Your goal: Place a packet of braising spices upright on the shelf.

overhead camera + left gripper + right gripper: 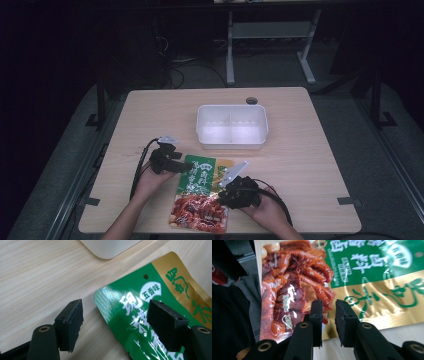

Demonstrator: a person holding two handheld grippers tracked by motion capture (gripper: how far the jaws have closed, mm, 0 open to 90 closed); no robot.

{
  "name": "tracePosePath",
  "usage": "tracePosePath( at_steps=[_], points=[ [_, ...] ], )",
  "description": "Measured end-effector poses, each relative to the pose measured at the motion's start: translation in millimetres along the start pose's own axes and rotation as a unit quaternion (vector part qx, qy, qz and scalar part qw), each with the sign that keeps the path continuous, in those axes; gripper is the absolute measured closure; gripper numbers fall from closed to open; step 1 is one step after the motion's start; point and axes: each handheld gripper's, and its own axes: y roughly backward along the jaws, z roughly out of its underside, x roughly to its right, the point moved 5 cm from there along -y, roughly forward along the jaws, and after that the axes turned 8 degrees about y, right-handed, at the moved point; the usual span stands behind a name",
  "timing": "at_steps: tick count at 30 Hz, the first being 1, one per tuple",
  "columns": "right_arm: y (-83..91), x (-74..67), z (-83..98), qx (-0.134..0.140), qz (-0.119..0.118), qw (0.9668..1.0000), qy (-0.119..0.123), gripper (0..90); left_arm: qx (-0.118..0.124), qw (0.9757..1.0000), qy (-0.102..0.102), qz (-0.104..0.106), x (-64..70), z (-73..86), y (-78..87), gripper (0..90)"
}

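A flat, glossy foil snack pouch [200, 195], green and gold at its far end and printed with reddish-brown braised food at its near end, lies on the pale wooden worktop [310, 165] close to the person's edge. Beyond it, well apart, stands a white rectangular plastic tub [231, 126] with a divider across its middle.

The left gripper [177, 167] sits at the pouch's left edge, near the green top corner. In the left gripper view its fingers [72, 325] stand wide apart: one black pad hovers over bare wood just beside the pouch's edge, the other [166, 323] over the green print, and neither pad presses on the foil.

The right gripper [227, 192] comes in at the pouch's right edge, where the gold band meets the food picture. In the right gripper view its fingers [317, 315] are drawn close together with only a narrow gap between the pads, and the pouch's edge lies beyond and beneath them; whether the foil is pinched there cannot be told.

A hand [150, 182] holds the left gripper and another hand [267, 212] the right, both entering from the near side of the worktop.
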Motion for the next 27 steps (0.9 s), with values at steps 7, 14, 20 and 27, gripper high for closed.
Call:
tracePosePath(
  at_steps=[7,14,20,27],
  points=[
    [-14.5,-6.8,3.5,-0.026,-0.003,0.9995,0.015,75.1,-0.012,0.9997,0.012,0.016,-4.3,1.7,-8.5,39.1],
    [-17.8,-6.9,4.8,-0.023,-0.002,0.9996,0.014,76.0,-0.016,0.9992,0.004,0.037,-1.3,2.5,-8.8,58.1],
    [-18.2,-5.7,6.9,-0.014,0.0,0.9999,0.008,78.9,-0.004,0.9988,-0.011,0.048,1.1,1.6,0.5,84.4],
    [-18.3,-3.7,7.4,-0.004,-0.015,0.9998,-0.014,70.2,0.009,0.998,-0.049,0.04,9.5,0.1,10.0,90.0]
  ],
)
